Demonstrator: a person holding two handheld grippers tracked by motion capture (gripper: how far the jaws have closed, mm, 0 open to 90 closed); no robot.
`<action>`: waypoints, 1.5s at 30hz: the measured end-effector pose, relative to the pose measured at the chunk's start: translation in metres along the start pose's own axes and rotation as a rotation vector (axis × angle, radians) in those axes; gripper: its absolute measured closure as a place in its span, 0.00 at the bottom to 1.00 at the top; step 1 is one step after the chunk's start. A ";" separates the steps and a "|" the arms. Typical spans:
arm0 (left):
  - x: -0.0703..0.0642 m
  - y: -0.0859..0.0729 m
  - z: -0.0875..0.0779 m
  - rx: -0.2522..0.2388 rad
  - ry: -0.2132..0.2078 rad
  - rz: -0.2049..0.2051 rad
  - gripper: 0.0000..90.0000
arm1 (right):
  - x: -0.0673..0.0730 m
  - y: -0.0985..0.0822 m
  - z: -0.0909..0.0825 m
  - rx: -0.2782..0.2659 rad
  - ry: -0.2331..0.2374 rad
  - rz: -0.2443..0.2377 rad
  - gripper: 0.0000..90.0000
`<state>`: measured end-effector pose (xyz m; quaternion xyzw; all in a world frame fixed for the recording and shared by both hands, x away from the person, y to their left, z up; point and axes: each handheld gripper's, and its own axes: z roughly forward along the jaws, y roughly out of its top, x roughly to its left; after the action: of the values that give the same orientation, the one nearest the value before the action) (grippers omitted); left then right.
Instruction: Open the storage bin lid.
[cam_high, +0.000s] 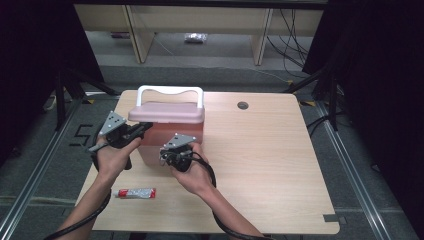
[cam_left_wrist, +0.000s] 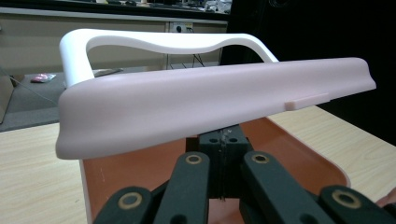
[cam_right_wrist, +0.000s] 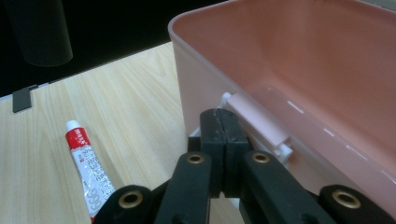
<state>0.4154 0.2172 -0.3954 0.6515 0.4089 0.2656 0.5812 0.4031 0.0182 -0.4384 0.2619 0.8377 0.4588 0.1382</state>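
A pink plastic box (cam_high: 172, 137) stands on the wooden table (cam_high: 270, 165). Its pale pink lid (cam_high: 167, 112) with a white handle (cam_high: 170, 90) is lifted off the rim and tilted. My left gripper (cam_high: 144, 128) is at the lid's left edge. In the left gripper view its jaws are shut under the lid (cam_left_wrist: 196, 102), with the tips (cam_left_wrist: 224, 140) hidden by the rim and the open box (cam_left_wrist: 294, 158) below. My right gripper (cam_high: 167, 154) is at the box's front wall. Its shut jaws (cam_right_wrist: 224, 116) touch the wall beside a pale latch (cam_right_wrist: 259, 123).
A red and white tube (cam_high: 135, 193) lies on the table near the front left edge, also seen as the tube (cam_right_wrist: 88, 172) in the right gripper view. A cable hole (cam_high: 243, 105) is at the back. Shelving (cam_high: 200, 25) stands beyond the table.
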 end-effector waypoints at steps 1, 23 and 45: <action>0.000 0.001 0.000 0.000 0.003 0.001 1.00 | 0.001 0.000 0.000 0.001 0.000 0.015 1.00; 0.002 0.010 0.012 -0.027 0.025 0.001 1.00 | 0.002 -0.003 0.002 -0.017 -0.011 0.000 1.00; 0.003 0.014 0.022 -0.122 0.055 0.000 1.00 | 0.001 -0.004 0.002 -0.026 -0.003 0.009 1.00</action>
<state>0.4378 0.2084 -0.3862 0.6074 0.4077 0.3080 0.6082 0.4018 0.0184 -0.4430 0.2647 0.8302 0.4701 0.1407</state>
